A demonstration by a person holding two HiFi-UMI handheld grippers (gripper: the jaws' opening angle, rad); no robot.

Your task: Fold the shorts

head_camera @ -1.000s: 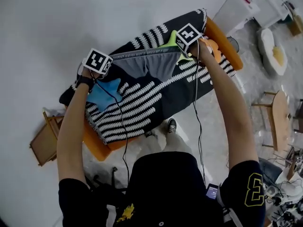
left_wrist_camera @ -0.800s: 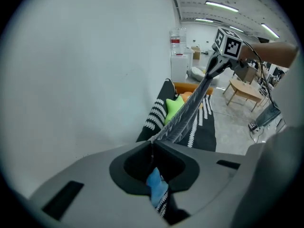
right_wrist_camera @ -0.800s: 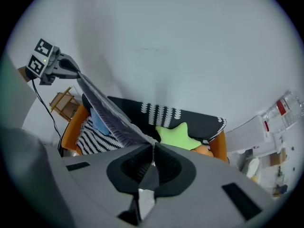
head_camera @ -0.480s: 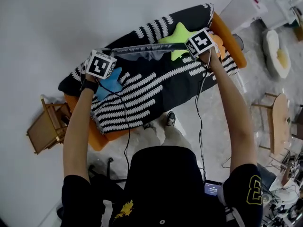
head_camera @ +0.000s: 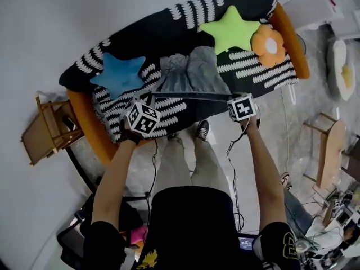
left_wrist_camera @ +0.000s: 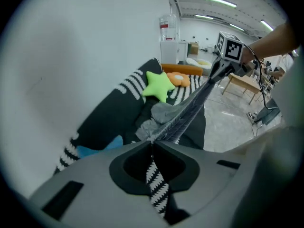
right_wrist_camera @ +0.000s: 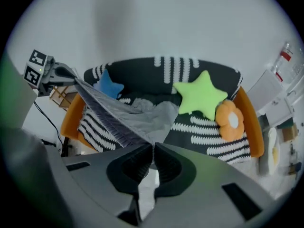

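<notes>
Both tongs are clamped tight on fabric. The left gripper [head_camera: 151,99] pinches 1 corner of the waistband and the right gripper [head_camera: 234,101] pinches the other. The band runs taut and straight between them.

The shorts [head_camera: 188,72] trail away from the tongs onto the sofa [head_camera: 225,4] seat, with the legs lying just beyond the band. The blue star pillow [head_camera: 119,75] sits past the left gripper, out to its outer side. The green star pillow [head_camera: 232,30] and orange flower pillow [head_camera: 269,45] sit well beyond the right gripper.

Step in hand, as I judge it: laying the shorts flat before the 1st fold.
- Keep the 2 tongs level with each other and hold the pull between them, so the band lands straight.
- The leg end looks bunched on the far side. Drag back toward yourself a little to smooth it before you release.
- Don't open the jaws until the band rests on the seat.
- Keep the cloth off the 3 pillows.

Versus 1 second ago:
- Both tongs were out over the seat by the star pillows, with the shorts spread between them. Now both have come down and back to the sofa's front edge, near your feet.
- The grip is unchanged and both jaws stayed closed.
- The pillows have not moved.
</notes>
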